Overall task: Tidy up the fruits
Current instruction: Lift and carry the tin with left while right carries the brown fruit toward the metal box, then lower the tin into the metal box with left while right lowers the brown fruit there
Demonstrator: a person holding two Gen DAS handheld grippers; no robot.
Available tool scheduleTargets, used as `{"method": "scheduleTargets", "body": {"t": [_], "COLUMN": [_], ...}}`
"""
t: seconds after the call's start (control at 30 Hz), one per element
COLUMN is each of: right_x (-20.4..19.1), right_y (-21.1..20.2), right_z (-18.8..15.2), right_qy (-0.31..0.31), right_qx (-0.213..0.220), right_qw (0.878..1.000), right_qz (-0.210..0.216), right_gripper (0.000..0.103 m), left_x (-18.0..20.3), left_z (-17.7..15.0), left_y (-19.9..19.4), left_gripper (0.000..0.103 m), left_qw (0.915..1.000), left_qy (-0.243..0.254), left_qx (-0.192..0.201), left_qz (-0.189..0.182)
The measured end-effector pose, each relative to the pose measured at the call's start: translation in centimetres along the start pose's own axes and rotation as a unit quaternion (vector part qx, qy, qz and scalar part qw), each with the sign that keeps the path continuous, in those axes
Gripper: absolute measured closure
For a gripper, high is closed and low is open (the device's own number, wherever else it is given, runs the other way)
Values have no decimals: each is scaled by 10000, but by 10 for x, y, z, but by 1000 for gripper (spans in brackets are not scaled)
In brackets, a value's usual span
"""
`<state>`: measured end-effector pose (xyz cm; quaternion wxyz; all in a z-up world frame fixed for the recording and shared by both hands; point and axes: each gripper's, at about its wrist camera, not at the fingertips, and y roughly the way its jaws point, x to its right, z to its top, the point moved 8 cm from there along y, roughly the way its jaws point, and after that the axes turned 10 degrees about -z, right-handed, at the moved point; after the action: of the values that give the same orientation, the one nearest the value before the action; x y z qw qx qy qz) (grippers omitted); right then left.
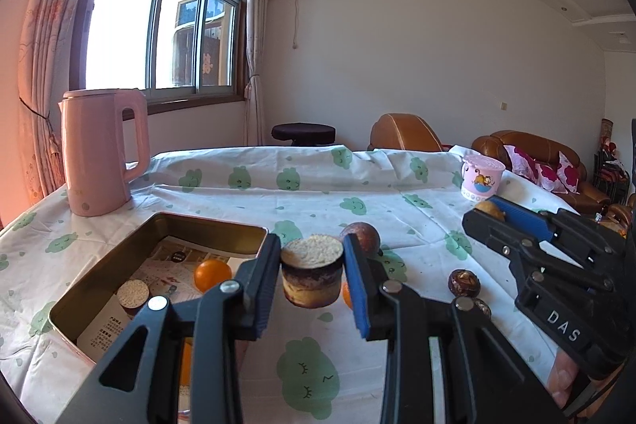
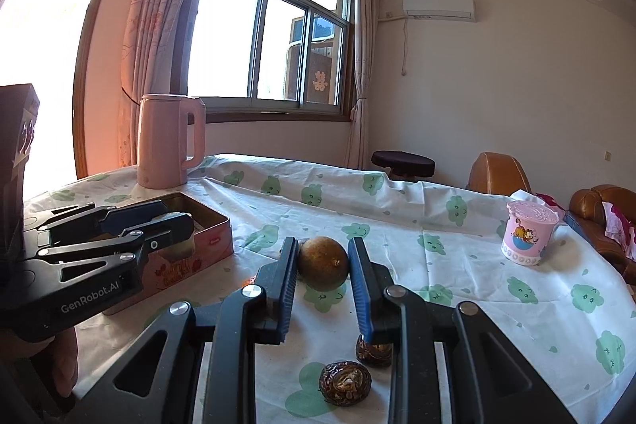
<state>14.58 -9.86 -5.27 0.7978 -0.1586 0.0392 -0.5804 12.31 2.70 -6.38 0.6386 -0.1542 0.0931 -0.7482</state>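
My left gripper (image 1: 312, 271) is shut on a short cut piece of sugarcane (image 1: 312, 273) and holds it above the cloth, just right of the gold tin box (image 1: 99, 289). The tin holds an orange (image 1: 212, 275) and another cut piece (image 1: 133, 295). My right gripper (image 2: 322, 267) is shut on a round brown-green fruit (image 2: 323, 263) and holds it above the table; it shows at the right of the left wrist view (image 1: 491, 211). Two water chestnuts (image 2: 345, 382) lie on the cloth below it. A purple-brown passion fruit (image 1: 363, 233) sits behind the left gripper.
A pink kettle (image 1: 101, 153) stands at the table's back left. A pink lidded cup (image 2: 528, 237) stands at the back right. The table (image 1: 397, 185) has a white cloth with green prints. A stool and brown sofas stand beyond it.
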Motion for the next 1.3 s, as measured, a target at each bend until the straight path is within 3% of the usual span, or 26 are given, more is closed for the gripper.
{"method": "scheduleTargets", "body": {"t": [0.67,1.3], "right_x": [-81,-127], "right_y": [17,40], "right_z": [26,34], "right_qy": [-484,-678], "right_qx": [44,-125], "right_qw": [9965,9917], "right_qz": [687,1085], "right_gripper": [76,76], "left_x": [-80,-125], "left_z": [-4,-12], "left_y": [-23,-34], "left_gripper": [69,69], "left_qw": [9966,9918], "left_qy": [-544,-725], "left_qx": [69,-89], "left_qz": [612,1050]}}
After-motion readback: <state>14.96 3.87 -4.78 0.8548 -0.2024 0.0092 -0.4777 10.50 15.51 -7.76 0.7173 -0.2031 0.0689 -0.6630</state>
